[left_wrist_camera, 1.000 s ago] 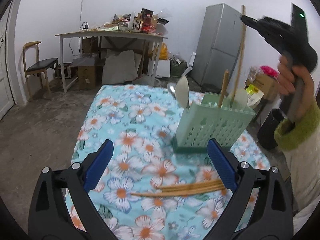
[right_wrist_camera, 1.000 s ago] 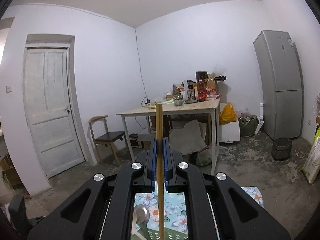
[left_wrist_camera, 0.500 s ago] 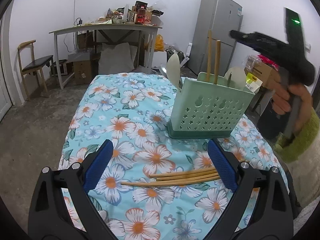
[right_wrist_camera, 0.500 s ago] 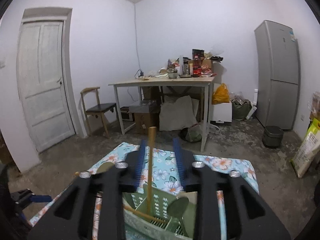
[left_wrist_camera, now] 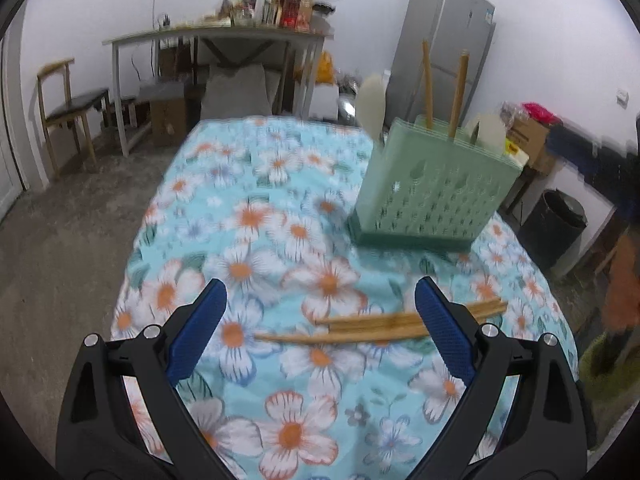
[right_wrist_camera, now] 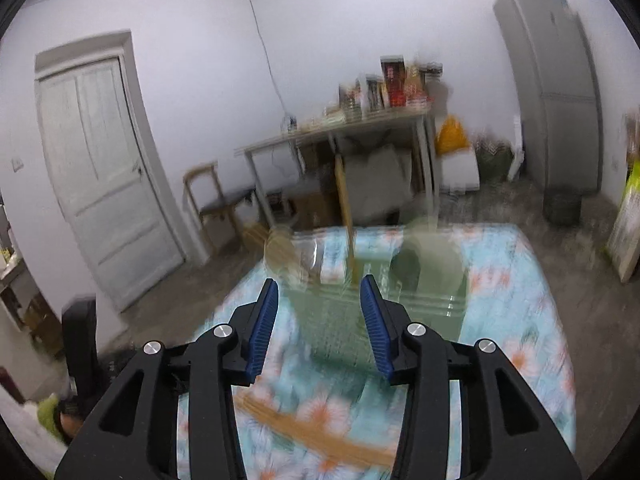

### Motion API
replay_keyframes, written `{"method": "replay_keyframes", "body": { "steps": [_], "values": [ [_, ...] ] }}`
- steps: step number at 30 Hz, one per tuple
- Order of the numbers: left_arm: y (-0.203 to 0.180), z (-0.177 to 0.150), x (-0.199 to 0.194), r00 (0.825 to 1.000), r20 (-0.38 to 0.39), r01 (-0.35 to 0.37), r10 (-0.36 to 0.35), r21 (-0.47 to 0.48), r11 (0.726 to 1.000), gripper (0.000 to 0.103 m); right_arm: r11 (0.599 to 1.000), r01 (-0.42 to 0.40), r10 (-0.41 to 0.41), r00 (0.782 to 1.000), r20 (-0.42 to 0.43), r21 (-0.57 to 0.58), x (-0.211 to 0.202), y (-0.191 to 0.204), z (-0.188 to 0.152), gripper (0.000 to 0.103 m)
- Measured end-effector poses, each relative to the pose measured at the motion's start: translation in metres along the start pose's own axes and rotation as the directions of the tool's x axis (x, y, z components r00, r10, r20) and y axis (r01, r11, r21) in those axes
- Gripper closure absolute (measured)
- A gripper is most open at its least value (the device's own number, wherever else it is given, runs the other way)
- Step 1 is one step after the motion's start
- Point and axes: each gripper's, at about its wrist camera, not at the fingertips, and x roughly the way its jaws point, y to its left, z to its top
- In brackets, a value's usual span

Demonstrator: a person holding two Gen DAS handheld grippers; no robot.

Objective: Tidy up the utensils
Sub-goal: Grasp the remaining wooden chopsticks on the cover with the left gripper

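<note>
— Loose chopsticks [left_wrist_camera: 384, 326], a small bundle, lying flat on the flowered cloth [left_wrist_camera: 248, 216] at the near edge, apart from the green holder [left_wrist_camera: 432, 188]. Standing chopsticks [left_wrist_camera: 427, 80], two of them, upright in the holder among pale spoons [left_wrist_camera: 370, 106].

— And the grippers?

— Left gripper [left_wrist_camera: 320, 282] spread wide and empty, hovering low over the bundle. Right gripper [right_wrist_camera: 320, 282] with jaws just opened, nothing between them; aimed at the holder, one standing chopstick free beyond its tips.

— Step in hand, by the look of it?

— Probably fetching the next stick from the bundle. Best done by coming down with a pad on either side of a single stick, across its length and near the middle. Worth closing slowly so the neighbours roll aside and are not pinched along with it. Then lifting clear and tipping upright before reaching the holder.

— Risks?

— Soft cloth, likely to bunch under the pads. Light holder, easily nudged.

— Setting?

— Bare concrete floor, white walls. Cluttered desk [left_wrist_camera: 216, 36] at the back, wooden chair [left_wrist_camera: 64, 104] to its left, grey fridge [left_wrist_camera: 444, 40] in the corner, dark bin [left_wrist_camera: 556, 224] beside the cloth, pale panelled door [right_wrist_camera: 100, 168]. Much blurred in both views.
</note>
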Motion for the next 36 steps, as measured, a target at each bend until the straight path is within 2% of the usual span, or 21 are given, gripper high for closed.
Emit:
{"method": "replay_keyframes", "body": {
  "steps": [2, 7, 10, 12, 14, 15, 16, 17, 19, 22, 24, 26, 28, 30, 32, 36],
  "values": [
    [0.001, -0.005, 0.006, 0.999, -0.035, 0.010, -0.010, -0.015, 1.000, 0.012, 1.000, 0.016, -0.014, 0.996, -0.088, 0.021, 0.011, 0.001, -0.029, 0.061],
    [0.010, -0.017, 0.018, 0.992, -0.105, 0.054, -0.066, -0.119, 0.991, 0.032, 0.995, 0.007, 0.015, 0.975, -0.221, 0.099, 0.022, 0.003, -0.074, 0.061],
    [0.022, -0.026, 0.025, 0.979, -0.138, 0.111, -0.147, -0.240, 0.965, 0.042, 0.993, -0.002, 0.031, 0.969, -0.245, 0.119, 0.021, 0.003, -0.086, 0.061],
    [0.031, -0.033, 0.032, 0.966, -0.150, 0.151, -0.210, -0.335, 0.930, 0.049, 0.991, -0.005, 0.038, 0.966, -0.254, 0.130, 0.021, 0.001, -0.087, 0.061],
    [0.043, -0.041, 0.041, 0.948, -0.140, 0.193, -0.286, -0.461, 0.866, 0.051, 0.990, -0.006, 0.043, 0.965, -0.258, 0.140, 0.021, -0.001, -0.087, 0.061],
    [0.051, -0.046, 0.047, 0.940, -0.128, 0.207, -0.318, -0.527, 0.824, 0.052, 0.989, -0.008, 0.046, 0.965, -0.259, 0.145, 0.021, -0.001, -0.089, 0.061],
    [0.062, -0.051, 0.053, 0.929, -0.102, 0.224, -0.357, -0.611, 0.759, 0.052, 0.988, -0.015, 0.056, 0.964, -0.260, 0.154, 0.020, -0.001, -0.090, 0.061],
    [0.069, -0.055, 0.056, 0.921, -0.076, 0.238, -0.382, -0.667, 0.706, 0.052, 0.986, -0.025, 0.069, 0.963, -0.260, 0.167, 0.015, -0.002, -0.088, 0.061],
    [0.086, -0.063, 0.062, 0.904, -0.002, 0.268, -0.427, -0.775, 0.572, 0.055, 0.979, -0.045, 0.097, 0.961, -0.259, 0.198, 0.014, -0.004, -0.088, 0.061],
    [0.100, -0.072, 0.071, 0.896, 0.046, 0.259, -0.443, -0.863, 0.433, 0.068, 0.976, -0.049, 0.104, 0.961, -0.257, 0.212, 0.013, -0.005, -0.090, 0.061],
    [0.102, -0.076, 0.075, 0.899, 0.041, 0.233, -0.437, -0.889, 0.395, 0.084, 0.974, -0.049, 0.106, 0.961, -0.256, 0.220, 0.012, -0.006, -0.092, 0.061],
    [0.101, -0.079, 0.077, 0.904, 0.040, 0.216, -0.426, -0.902, 0.373, 0.089, 0.970, -0.054, 0.116, 0.960, -0.255, 0.238, 0.011, -0.007, -0.093, 0.061],
    [0.100, -0.080, 0.076, 0.907, 0.044, 0.215, -0.419, -0.903, 0.371, 0.089, 0.967, -0.059, 0.123, 0.960, -0.251, 0.246, 0.008, -0.007, -0.093, 0.061],
    [0.099, -0.081, 0.074, 0.909, 0.038, 0.207, -0.414, -0.905, 0.371, 0.096, 0.967, -0.061, 0.124, 0.961, -0.248, 0.246, 0.007, -0.006, -0.093, 0.061],
    [0.098, -0.085, 0.069, 0.910, 0.040, 0.202, -0.413, -0.913, 0.355, 0.096, 0.968, -0.060, 0.123, 0.960, -0.251, 0.244, 0.007, -0.006, -0.093, 0.061],
    [0.106, -0.087, 0.052, 0.922, 0.027, 0.178, -0.386, -0.916, 0.360, 0.096, 0.968, -0.060, 0.124, 0.958, -0.257, 0.243, 0.008, -0.005, -0.094, 0.061]
  ]
}}
